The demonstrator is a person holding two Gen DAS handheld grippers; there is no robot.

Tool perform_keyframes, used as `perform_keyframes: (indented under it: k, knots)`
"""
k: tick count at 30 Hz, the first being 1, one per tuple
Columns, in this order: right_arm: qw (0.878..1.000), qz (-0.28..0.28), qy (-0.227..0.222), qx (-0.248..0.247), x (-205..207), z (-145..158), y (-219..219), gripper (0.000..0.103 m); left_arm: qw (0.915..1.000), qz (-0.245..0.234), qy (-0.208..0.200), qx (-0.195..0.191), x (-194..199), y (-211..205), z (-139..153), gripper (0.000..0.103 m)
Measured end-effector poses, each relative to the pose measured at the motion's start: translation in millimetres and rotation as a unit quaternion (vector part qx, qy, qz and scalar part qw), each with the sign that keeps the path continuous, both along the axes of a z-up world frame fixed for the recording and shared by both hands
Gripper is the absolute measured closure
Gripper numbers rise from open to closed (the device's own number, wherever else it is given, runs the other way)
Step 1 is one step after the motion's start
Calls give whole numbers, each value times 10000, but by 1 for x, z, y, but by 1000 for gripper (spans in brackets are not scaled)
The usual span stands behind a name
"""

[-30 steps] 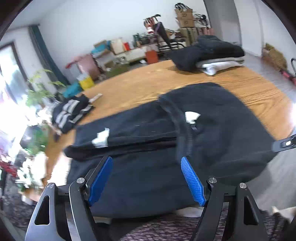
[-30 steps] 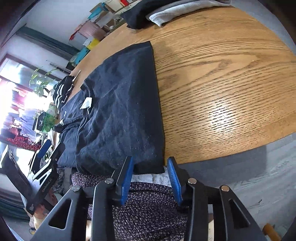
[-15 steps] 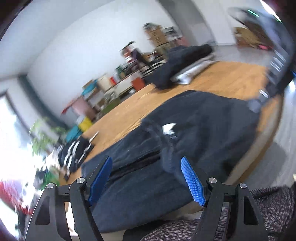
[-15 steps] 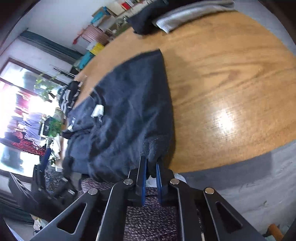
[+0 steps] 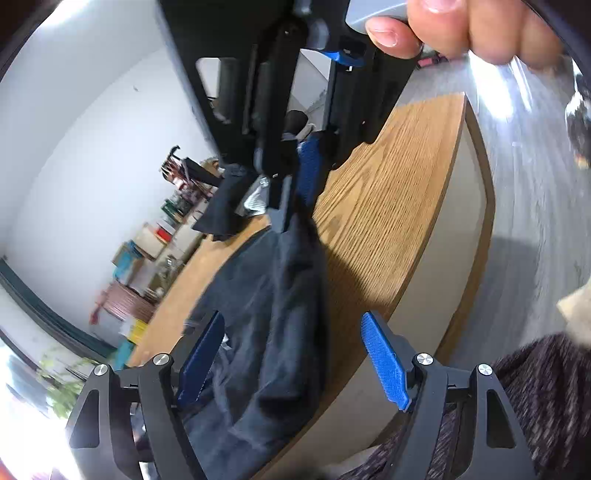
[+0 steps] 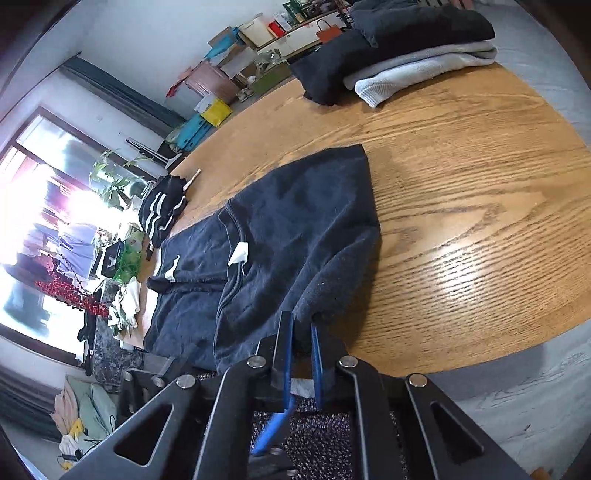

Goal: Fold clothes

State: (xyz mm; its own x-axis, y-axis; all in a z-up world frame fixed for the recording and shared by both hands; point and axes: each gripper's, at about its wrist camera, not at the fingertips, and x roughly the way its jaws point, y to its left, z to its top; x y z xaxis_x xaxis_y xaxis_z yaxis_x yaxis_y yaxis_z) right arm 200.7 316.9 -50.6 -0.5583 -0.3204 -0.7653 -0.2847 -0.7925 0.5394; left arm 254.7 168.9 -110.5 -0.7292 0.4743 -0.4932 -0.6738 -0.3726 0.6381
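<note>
Dark garment (image 6: 295, 229) spread on the table (image 6: 461, 206), partly doubled over: right half lying flat toward the table's middle, left half bunched with collar and two white tags showing; near edge of the garment hanging off the table's near rim; not a tidy rectangle, so fold only partway by the look of it.

Right gripper (image 6: 301, 354) clamped on the garment's near-right corner at the table's near rim, cloth pinched between the blue pads and pulled up into a small peak; seen from the left wrist view as the black frame above the garment (image 5: 280, 295), held by a hand (image 5: 461, 26) at the top.

Left gripper (image 5: 291, 362) with pads wide apart, nothing between them, hovering over the garment's near-left portion just off the table's (image 5: 388, 206) near rim; view tilted and blurred, so exact height over the cloth unclear.

Already stacked at the table's far side: folded pile (image 6: 406, 48) of black and grey-white items; likely finished pieces, though not provable from here. Striped dark garment (image 6: 162, 210) lying crumpled at the table's far-left edge, apparently waiting.

Remaining, as a judgement: finish and square off the garment in hand; move it to the pile; then the striped one.
</note>
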Motion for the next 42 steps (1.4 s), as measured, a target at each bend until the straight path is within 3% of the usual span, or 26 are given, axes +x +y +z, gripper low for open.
perform_keyframes:
  k: [20, 33, 35, 37, 42]
  knots:
    - [9986, -331, 125, -394, -8, 8, 6, 93, 9967, 692, -306, 295, -29, 17, -5, 26]
    - [9980, -357, 191, -477, -7, 13, 7, 93, 9948, 838, -451, 352, -34, 26, -12, 27]
    - [9979, -363, 187, -497, -5, 12, 8, 93, 9945, 879, -442, 351, -35, 28, -14, 35]
    - [9978, -370, 184, -526, -4, 12, 10, 93, 9942, 919, -433, 350, -36, 30, -15, 54]
    - [9972, -381, 188, -611, -4, 11, 12, 93, 9920, 1030, -606, 409, -42, 29, -14, 85]
